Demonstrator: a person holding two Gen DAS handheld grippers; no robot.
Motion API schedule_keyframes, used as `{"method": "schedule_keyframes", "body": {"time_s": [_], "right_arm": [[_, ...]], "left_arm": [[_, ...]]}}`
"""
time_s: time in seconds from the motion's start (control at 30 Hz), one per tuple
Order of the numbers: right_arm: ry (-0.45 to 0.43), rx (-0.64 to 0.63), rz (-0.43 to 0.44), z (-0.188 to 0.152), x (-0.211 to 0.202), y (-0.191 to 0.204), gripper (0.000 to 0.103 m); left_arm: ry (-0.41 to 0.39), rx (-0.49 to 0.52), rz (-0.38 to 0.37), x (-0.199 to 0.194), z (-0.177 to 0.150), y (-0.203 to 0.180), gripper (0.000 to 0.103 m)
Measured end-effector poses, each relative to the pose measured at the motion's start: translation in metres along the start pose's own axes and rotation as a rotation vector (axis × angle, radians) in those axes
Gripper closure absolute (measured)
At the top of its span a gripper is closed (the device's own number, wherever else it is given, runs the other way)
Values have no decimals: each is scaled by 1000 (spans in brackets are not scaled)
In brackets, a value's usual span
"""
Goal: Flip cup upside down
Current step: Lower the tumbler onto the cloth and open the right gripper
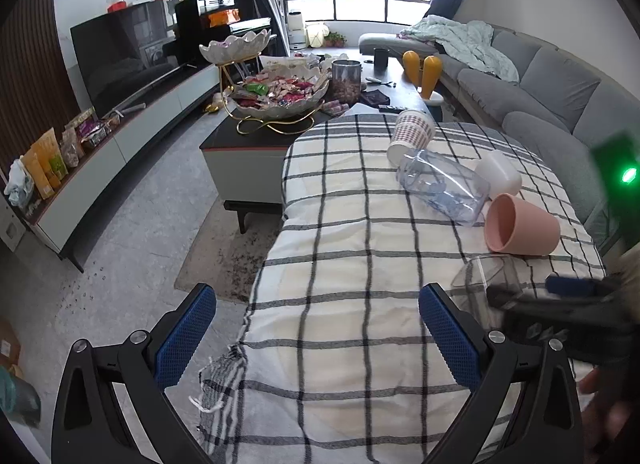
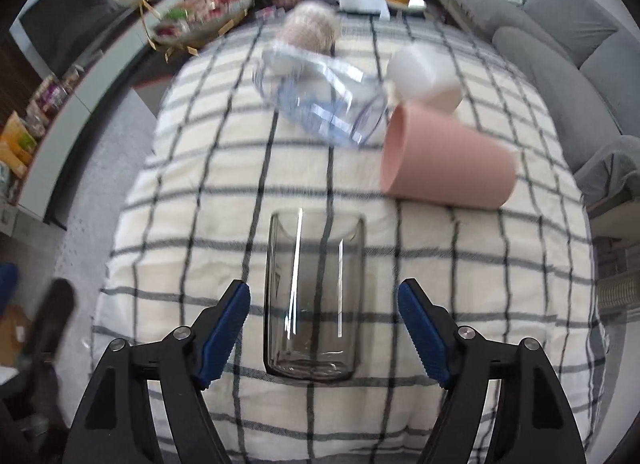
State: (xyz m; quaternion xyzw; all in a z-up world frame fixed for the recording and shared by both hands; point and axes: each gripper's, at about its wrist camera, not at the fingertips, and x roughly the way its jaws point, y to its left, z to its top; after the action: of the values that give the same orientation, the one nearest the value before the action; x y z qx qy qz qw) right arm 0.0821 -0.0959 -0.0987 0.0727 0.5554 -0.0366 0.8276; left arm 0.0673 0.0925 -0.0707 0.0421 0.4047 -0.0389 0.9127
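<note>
Clear glass tumbler (image 2: 314, 300): lies on its side on the checked desk cloth (image 2: 200, 223), between the spread right gripper (image 2: 324, 328) fingers, untouched.
Left gripper (image 1: 318, 340): fingers wide apart, holding nothing, waiting aside.

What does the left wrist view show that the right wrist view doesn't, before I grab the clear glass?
Left only: the open left gripper over bare cloth, and the right gripper seen side-on beside the glass.

Right only: the open right gripper straddling the clear glass, fingers apart from it.

Both: the glass, pink cup, white cup, clear bottle, patterned cup, all lying down on the checked cloth.
</note>
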Motion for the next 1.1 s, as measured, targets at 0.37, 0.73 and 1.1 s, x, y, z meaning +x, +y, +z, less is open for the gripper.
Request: {"method": "schedule_keyframes", "body": {"time_s": [0.37,0.73,1.1], "right_arm": [[-280,117,-74,-21,-71,-107,21],[-303,227,-142,-47,-55,-172,18],[-265,248,-128,-50,-35,-179,18]], "left_arm": [[-94,44,-91,-5,-30,-83,0],[-198,47,-109,16,-56,-131,0],[-116,74,-61,53,-71,-143,8]]}}
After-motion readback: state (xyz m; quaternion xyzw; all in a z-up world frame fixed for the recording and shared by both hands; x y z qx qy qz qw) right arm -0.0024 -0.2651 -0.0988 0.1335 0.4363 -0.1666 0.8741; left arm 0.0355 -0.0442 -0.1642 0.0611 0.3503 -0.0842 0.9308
